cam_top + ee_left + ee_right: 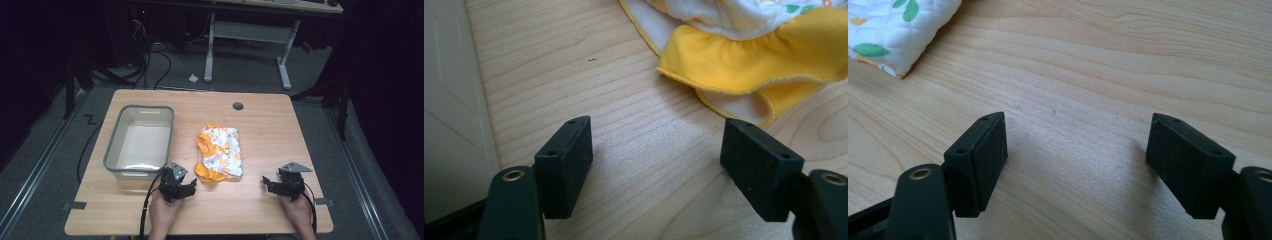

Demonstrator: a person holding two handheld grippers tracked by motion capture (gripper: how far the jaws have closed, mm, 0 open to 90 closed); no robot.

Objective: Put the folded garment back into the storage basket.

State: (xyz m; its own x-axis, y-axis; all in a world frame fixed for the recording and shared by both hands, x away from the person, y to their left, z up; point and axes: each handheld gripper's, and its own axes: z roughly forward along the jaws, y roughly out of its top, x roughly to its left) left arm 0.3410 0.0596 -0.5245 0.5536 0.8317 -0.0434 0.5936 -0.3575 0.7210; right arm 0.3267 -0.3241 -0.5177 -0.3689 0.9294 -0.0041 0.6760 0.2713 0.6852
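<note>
A folded white garment with an orange-yellow frill and a leafy print (220,151) lies in the middle of the wooden table (260,120). My left gripper (186,186) rests near the front edge, just left of the cloth's near corner, jaws wide apart over bare wood. In the left gripper view the yellow frill (744,65) lies ahead and to the right of the open left gripper (656,160). My right gripper (267,182) sits at the front right, open, with nothing between its jaws (1078,160). The garment's quilted corner (893,30) shows at the upper left of the right gripper view.
A grey plastic bin (140,141), empty, stands at the table's left, close behind my left gripper; its pale wall (449,110) fills the left edge of the left gripper view. A round cable hole (238,106) sits near the back edge. A desk frame (250,45) stands behind.
</note>
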